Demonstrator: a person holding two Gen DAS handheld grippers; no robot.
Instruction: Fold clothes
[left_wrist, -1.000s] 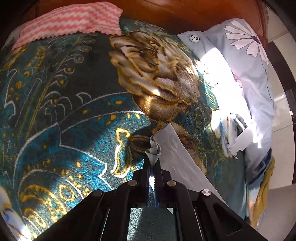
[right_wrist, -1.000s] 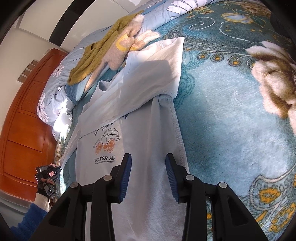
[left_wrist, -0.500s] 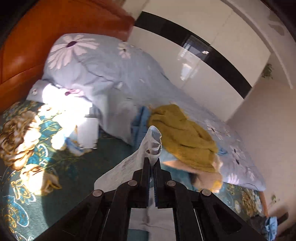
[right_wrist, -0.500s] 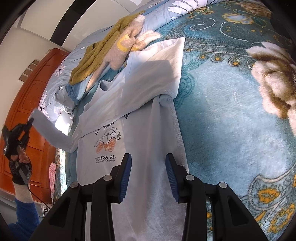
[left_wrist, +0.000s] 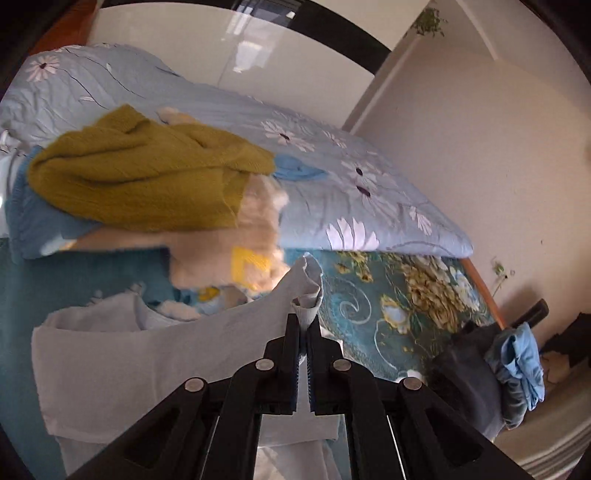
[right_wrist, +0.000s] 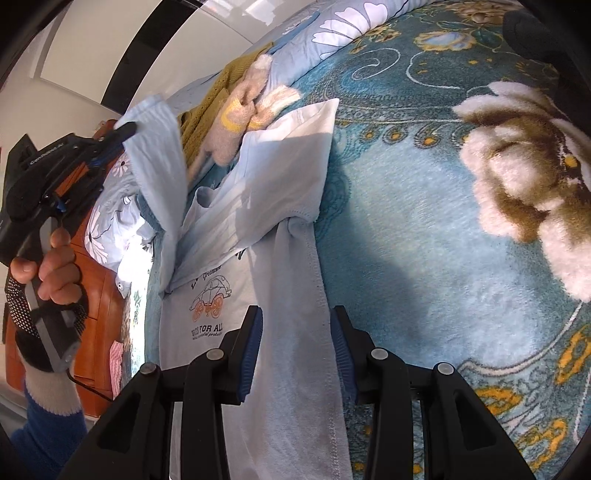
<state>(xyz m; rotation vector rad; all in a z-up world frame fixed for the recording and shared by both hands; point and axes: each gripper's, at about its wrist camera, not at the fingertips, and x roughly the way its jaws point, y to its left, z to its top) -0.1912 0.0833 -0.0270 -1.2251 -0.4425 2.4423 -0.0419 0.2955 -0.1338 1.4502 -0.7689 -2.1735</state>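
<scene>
A pale blue T-shirt (right_wrist: 280, 280) with a car print lies on the teal floral blanket (right_wrist: 424, 240). Its far sleeve (right_wrist: 295, 162) is folded inward over the chest. My left gripper (left_wrist: 305, 325) is shut on the other sleeve (left_wrist: 303, 284) and holds it lifted above the shirt; in the right wrist view it shows at the upper left (right_wrist: 122, 134) with the sleeve (right_wrist: 159, 155) hanging from it. My right gripper (right_wrist: 295, 332) is open and empty, low over the shirt's side hem.
A mustard sweater (left_wrist: 140, 184) and a cream fluffy garment (left_wrist: 229, 251) are piled by a floral duvet (left_wrist: 351, 192) past the shirt. A dark and blue clothes bundle (left_wrist: 513, 369) sits at the bed's far corner. A wooden headboard (right_wrist: 103, 295) stands left.
My left gripper has lifted the sleeve off the blanket and swung it up and across toward the shirt's middle. The right gripper has stayed put and open.
</scene>
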